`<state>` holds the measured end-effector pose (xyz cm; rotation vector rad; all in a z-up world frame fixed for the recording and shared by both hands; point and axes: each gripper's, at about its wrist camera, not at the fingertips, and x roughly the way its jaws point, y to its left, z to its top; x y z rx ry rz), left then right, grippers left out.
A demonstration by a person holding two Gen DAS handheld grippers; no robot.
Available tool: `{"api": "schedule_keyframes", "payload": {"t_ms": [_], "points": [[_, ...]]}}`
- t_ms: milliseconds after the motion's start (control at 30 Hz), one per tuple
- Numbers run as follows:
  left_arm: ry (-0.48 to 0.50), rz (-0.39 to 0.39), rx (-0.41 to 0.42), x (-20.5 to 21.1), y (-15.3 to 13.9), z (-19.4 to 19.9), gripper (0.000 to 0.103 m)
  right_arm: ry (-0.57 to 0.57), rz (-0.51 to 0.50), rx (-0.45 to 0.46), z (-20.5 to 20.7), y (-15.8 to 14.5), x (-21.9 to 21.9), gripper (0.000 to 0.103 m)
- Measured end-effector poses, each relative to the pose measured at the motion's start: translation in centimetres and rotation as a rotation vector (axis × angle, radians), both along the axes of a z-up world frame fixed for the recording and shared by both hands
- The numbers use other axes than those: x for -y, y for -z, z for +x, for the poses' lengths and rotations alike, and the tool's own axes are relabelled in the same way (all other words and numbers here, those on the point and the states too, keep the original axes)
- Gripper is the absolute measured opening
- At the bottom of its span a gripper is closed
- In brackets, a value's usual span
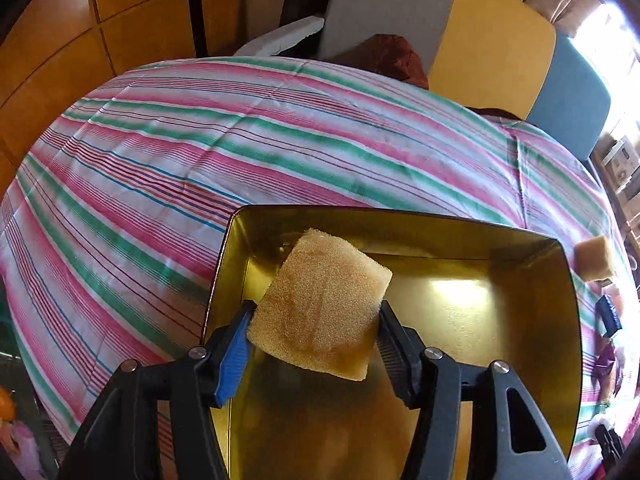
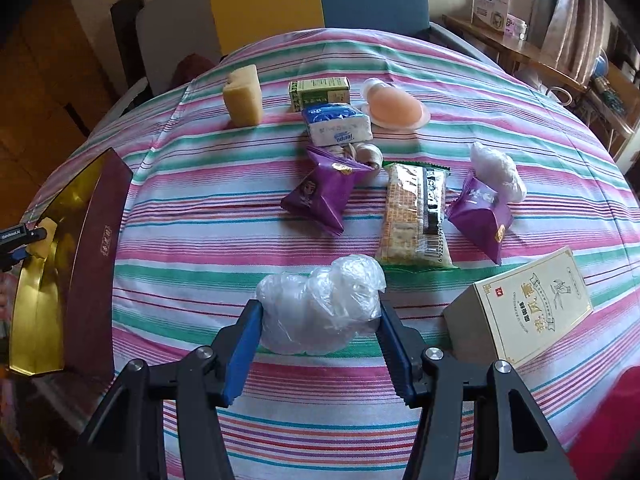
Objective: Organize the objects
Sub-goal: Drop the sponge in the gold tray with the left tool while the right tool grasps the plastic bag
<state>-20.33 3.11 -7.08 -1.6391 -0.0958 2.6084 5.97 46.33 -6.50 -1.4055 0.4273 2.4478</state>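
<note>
While the left gripper (image 1: 316, 320) hangs over the gold tin (image 1: 576, 320), a yellow sponge (image 1: 320, 308) sits tilted between its jaws, above the tin's shiny floor; the left pad touches the sponge's edge, but whether the right pad presses it or has let go cannot be told. No earlier view is given to compare. The tin lies on the striped tablecloth (image 1: 200, 140) covering the table, and a second sponge block (image 1: 594, 258) stands on the cloth just beyond the tin's right wall.

Seen from the right wrist, the right gripper (image 2: 320, 316) has its jaws closed on a crumpled clear plastic bag (image 2: 320, 304), both pads pressing into its sides, the bag resting on the cloth. Taking this bag as the landmark: the tin, with its maroon outer wall, lies well off to the left at the table edge; a cream box with gold lettering (image 2: 532, 308) stands near on the right; a long cracker packet (image 2: 416, 216) lies just beyond it; two purple snack wrappers (image 2: 316, 196) lie farther back, one each side of the packet. Farther still are a blue-and-white tissue pack (image 2: 336, 126), a green box (image 2: 320, 92), a pink jelly cup (image 2: 394, 106) and another crumpled plastic bag (image 2: 498, 170) at the far right.
</note>
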Motion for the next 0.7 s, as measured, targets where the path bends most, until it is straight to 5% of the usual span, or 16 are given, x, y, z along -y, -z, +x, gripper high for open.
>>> {"api": "schedule_keyframes", "payload": {"t_ms": [233, 367, 700], "points": [[0.02, 0.038, -0.024, 1.0, -1.7, 1.3, 0.064, -0.011, 0.008, -0.007, -0.3, 0.0, 0.5, 0.058], [0.065, -0.019, -0.072, 0.8, -2.5, 1.8, 0.068, -0.015, 0.021, 0.004, -0.5, 0.2, 0.7, 0.058], [0.073, 0.096, -0.21, 4.1, -7.0, 6.6, 0.068, -0.095, 0.056, -0.065, -0.5, -4.1, 4.0, 0.058]]}}
